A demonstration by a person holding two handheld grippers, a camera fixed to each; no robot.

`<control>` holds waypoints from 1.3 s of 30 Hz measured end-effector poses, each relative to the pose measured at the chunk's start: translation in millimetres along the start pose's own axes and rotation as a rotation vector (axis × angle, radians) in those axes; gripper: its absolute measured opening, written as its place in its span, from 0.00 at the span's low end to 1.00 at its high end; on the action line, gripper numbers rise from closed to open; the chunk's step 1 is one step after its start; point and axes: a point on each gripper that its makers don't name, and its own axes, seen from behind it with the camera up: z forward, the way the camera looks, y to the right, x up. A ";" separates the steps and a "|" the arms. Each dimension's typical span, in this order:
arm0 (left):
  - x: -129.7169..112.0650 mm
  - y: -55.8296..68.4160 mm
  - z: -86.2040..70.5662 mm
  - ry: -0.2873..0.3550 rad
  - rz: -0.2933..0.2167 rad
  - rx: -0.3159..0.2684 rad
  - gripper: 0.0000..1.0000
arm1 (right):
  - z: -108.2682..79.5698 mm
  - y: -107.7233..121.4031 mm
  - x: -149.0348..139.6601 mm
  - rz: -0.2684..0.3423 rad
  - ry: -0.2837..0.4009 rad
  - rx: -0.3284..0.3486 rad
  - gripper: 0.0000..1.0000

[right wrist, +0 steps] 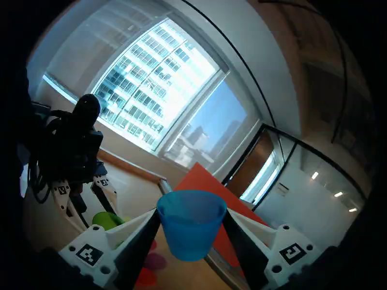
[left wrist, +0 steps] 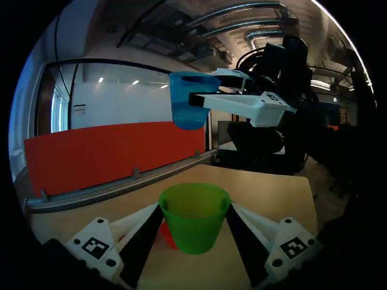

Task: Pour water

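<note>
There are two cups and two tools, one cup in each. The left tool [left wrist: 194,209] is open only as wide as the green cup [left wrist: 194,229], with both fingers pressed against its sides. It holds the cup upright, low over the pale wooden desk [left wrist: 275,193]. The right tool [right wrist: 191,215] is closed to the same extent on the blue cup [right wrist: 191,234], one finger on each side.

In the left gripper view, the blue cup hangs in the air well above the green one and farther off, roughly upright. I cannot tell whether either cup holds water.

One orange panel [left wrist: 111,150] runs along the far edge of the desk. A few small red and pink pieces [right wrist: 156,261] lie on the desk, too blurred to count.
</note>
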 end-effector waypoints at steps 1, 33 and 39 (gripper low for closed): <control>0.3 -0.1 0.3 0.000 0.000 0.000 0.86 | 0.3 0.8 1.2 -0.010 0.001 -0.001 0.91; 9.8 2.7 3.4 0.022 0.005 -0.011 0.87 | 23.0 15.9 4.6 -0.314 -0.035 -0.037 0.90; 11.9 3.1 4.1 0.025 0.005 -0.013 0.86 | 25.7 17.3 4.6 -0.362 -0.041 -0.037 0.90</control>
